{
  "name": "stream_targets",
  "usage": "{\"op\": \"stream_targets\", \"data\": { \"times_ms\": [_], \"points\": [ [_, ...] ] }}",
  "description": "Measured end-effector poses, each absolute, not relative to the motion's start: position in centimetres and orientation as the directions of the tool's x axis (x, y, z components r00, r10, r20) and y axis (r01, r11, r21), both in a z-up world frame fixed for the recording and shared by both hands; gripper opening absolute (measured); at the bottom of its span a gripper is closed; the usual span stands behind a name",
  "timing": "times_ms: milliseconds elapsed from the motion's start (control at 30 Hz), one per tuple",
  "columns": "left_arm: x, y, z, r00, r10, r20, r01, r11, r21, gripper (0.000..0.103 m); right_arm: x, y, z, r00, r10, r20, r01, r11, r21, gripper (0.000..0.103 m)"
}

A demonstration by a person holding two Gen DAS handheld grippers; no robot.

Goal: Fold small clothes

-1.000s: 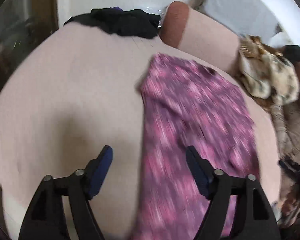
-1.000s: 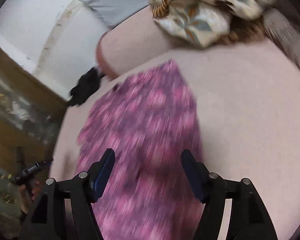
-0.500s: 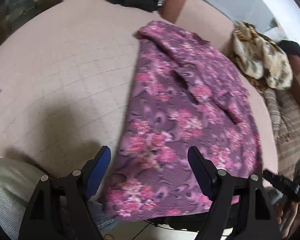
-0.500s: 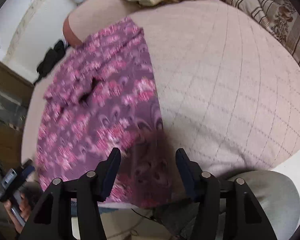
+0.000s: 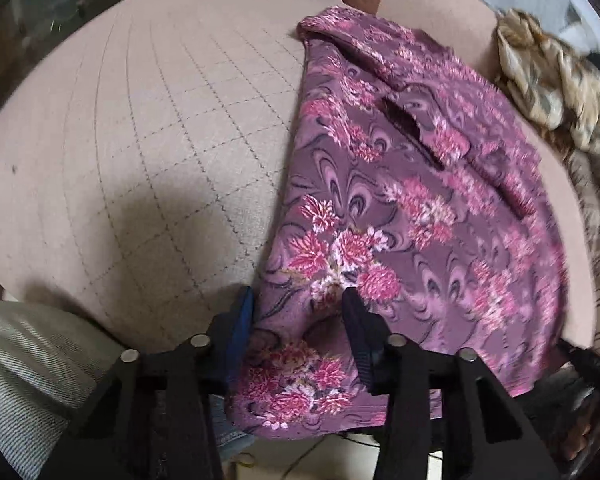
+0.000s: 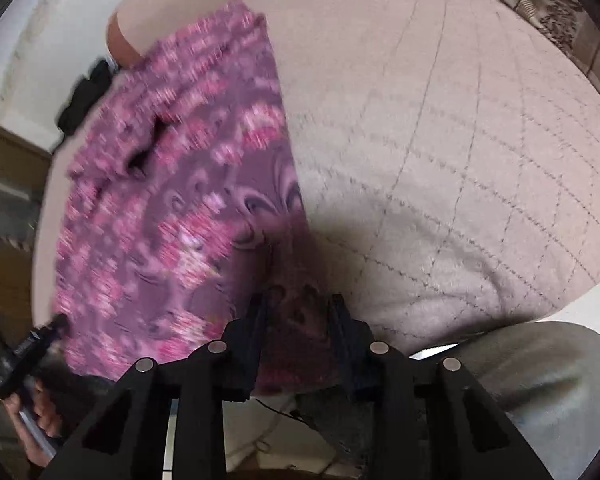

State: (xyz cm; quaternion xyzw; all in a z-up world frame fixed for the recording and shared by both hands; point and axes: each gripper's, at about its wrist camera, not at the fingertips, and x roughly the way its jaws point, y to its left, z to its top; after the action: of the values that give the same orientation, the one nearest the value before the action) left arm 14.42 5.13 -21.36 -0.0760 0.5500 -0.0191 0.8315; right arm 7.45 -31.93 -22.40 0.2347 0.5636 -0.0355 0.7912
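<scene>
On the quilted cushion (image 5: 148,128), a purple flowered garment (image 5: 400,200) lies spread flat, its near hem hanging over the front edge.
Left gripper (image 5: 298,312) straddles the hem's left corner, jaws partly parted with cloth between them, not clenched. Right gripper (image 6: 298,314) sits at the right corner likewise, cloth between parted jaws. A patterned bundle (image 5: 556,88) lies beyond the garment.

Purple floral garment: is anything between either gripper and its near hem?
Nothing visible is. The purple floral garment lies flat on the quilted cushion, and the left gripper and right gripper each have their jaws open around its near hem. The patterned cloth pile lies off at the far side.
</scene>
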Motion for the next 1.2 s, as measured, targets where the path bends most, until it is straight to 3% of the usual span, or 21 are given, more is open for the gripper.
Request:
{"op": "stream_targets", "data": {
  "times_ms": [267, 467, 533, 567, 600, 633, 700, 867, 1000, 1100, 1133, 1167, 1200],
  "points": [
    [14.2, 5.3, -21.3, 0.394, -0.071, -0.916, -0.057, 0.993, -0.101, 0.024, 5.6, -34.2, -21.4, 0.474, 0.263, -0.841, 0.368, 0.808, 0.460, 0.034],
    [13.8, 4.9, -21.2, 0.403, -0.044, -0.914, -0.039, 0.997, -0.065, 0.022, 7.4, -30.6, -22.0, 0.369, 0.102, -0.924, 0.307, 0.925, 0.225, 0.032],
    [13.7, 4.8, -21.2, 0.407, -0.042, -0.913, -0.035, 0.998, -0.061, 0.022, 7.8, -29.5, -22.1, 0.359, 0.044, -0.932, 0.278, 0.949, 0.151, 0.022],
    [13.7, 4.8, -21.2, 0.408, -0.045, -0.912, -0.031, 0.998, -0.063, 0.022, 7.9, -29.1, -22.0, 0.362, 0.043, -0.931, 0.261, 0.954, 0.146, 0.007],
    [13.6, 4.9, -21.1, 0.409, -0.055, -0.911, -0.026, 0.997, -0.072, 0.017, 7.9, -28.8, -21.8, 0.364, 0.058, -0.930, 0.244, 0.957, 0.156, 0.005],
    [13.6, 5.1, -20.9, 0.409, -0.076, -0.909, -0.023, 0.995, -0.094, 0.005, 7.7, -28.9, -21.3, 0.367, 0.072, -0.927, 0.242, 0.955, 0.170, 0.005],
    [13.0, 5.9, -19.9, 0.432, -0.131, -0.892, -0.030, 0.987, -0.159, 0.005, 7.1, -29.8, -20.0, 0.406, 0.111, -0.907, 0.256, 0.939, 0.229, 0.004],
    [11.9, 6.0, -18.6, 0.458, -0.115, -0.882, -0.027, 0.989, -0.143, 0.005, 4.9, -31.9, -15.6, 0.455, -0.018, -0.890, 0.312, 0.940, 0.141, 0.003],
    [13.6, 5.8, -21.2, 0.381, -0.069, -0.922, -0.044, 0.995, -0.093, 0.006, 7.7, -31.7, -18.6, 0.343, -0.091, -0.935, 0.302, 0.953, 0.018, 0.003],
    [13.3, 5.8, -20.7, 0.389, -0.049, -0.920, -0.045, 0.996, -0.072, 0.016, 8.6, -31.6, -20.9, 0.277, -0.088, -0.957, 0.315, 0.949, 0.004, 0.009],
    [13.1, 6.0, -20.5, 0.385, -0.039, -0.922, -0.057, 0.996, -0.066, 0.027, 8.5, -31.5, -20.6, 0.287, -0.095, -0.953, 0.320, 0.948, 0.002, 0.012],
    [12.8, 6.4, -19.9, 0.386, -0.035, -0.922, -0.075, 0.995, -0.069, 0.037, 8.3, -31.6, -19.9, 0.310, -0.089, -0.947, 0.326, 0.945, 0.018, 0.023],
    [12.5, 6.7, -19.1, 0.406, -0.054, -0.912, -0.080, 0.992, -0.094, 0.041, 8.0, -31.8, -19.0, 0.338, -0.078, -0.938, 0.335, 0.941, 0.043, 0.042]
  ]
}}
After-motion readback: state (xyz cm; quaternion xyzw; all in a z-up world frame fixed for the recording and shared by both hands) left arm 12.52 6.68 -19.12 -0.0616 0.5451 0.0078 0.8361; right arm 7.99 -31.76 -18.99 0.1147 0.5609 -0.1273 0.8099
